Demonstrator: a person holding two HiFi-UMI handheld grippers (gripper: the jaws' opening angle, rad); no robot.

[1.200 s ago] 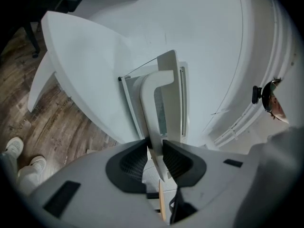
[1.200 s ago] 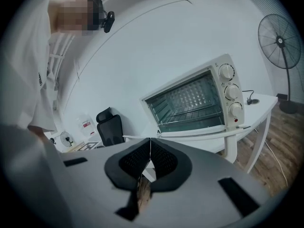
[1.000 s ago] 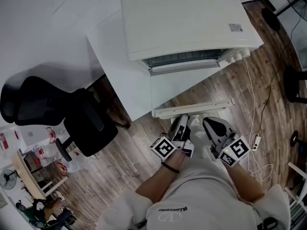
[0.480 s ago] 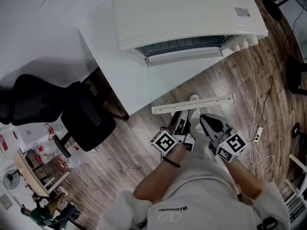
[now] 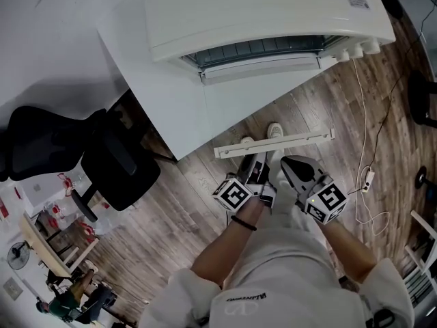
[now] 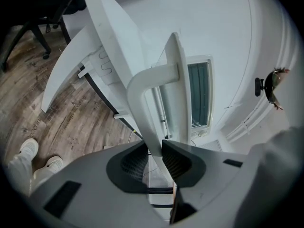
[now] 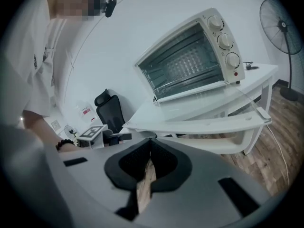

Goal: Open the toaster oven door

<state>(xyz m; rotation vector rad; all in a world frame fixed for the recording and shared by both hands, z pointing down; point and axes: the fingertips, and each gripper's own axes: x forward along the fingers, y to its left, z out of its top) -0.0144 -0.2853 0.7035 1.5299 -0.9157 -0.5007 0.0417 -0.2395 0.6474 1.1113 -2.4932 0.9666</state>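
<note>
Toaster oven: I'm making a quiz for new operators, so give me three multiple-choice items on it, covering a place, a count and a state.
1. Where does the toaster oven stand? A a shelf B a stove C the white table
2. How many knobs on its front? A three B one C five
3. The left gripper is: A open B shut on the door handle C out of view
Answers: C, it sits on the tabletop; A, three knobs in a column; B, the pads press on the handle.
</note>
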